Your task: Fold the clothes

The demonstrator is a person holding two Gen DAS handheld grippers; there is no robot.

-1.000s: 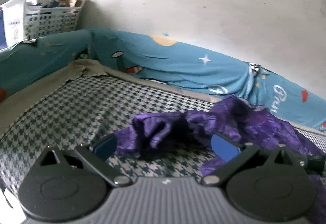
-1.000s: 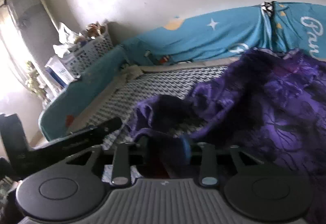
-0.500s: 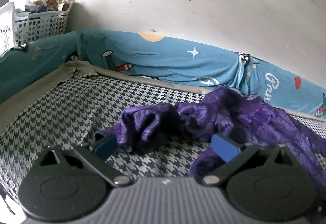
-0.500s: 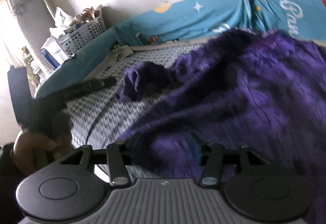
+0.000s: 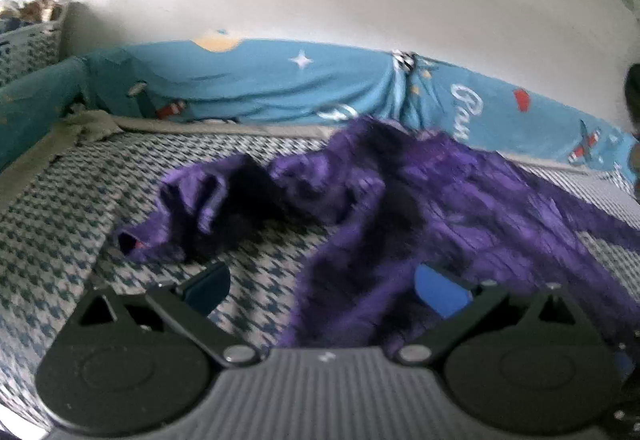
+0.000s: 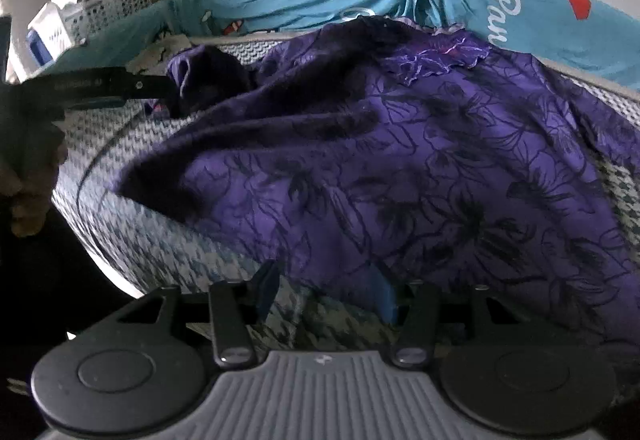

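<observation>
Purple garment (image 6: 400, 167) sprawls across the houndstooth bed (image 5: 60, 232); both left gripper (image 5: 320, 286) and right gripper (image 6: 326, 294) gape empty.

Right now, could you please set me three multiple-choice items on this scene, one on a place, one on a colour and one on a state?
1. Where does the purple garment lie?
A. in the white basket
B. on the houndstooth-patterned bed cover
C. hung on the wall

2. What colour is the printed sheet along the wall?
A. blue
B. red
C. yellow

3. How does the left tool stand?
A. shut on the garment
B. shut on nothing
C. open

Answers:
1. B, the garment spreads across the bed cover in both views, while the basket stands far back at the corner.
2. A, the sheet is blue with a white star and lettering.
3. C, its two blue pads sit wide apart, with the garment's edge between them but not pinched.
</observation>
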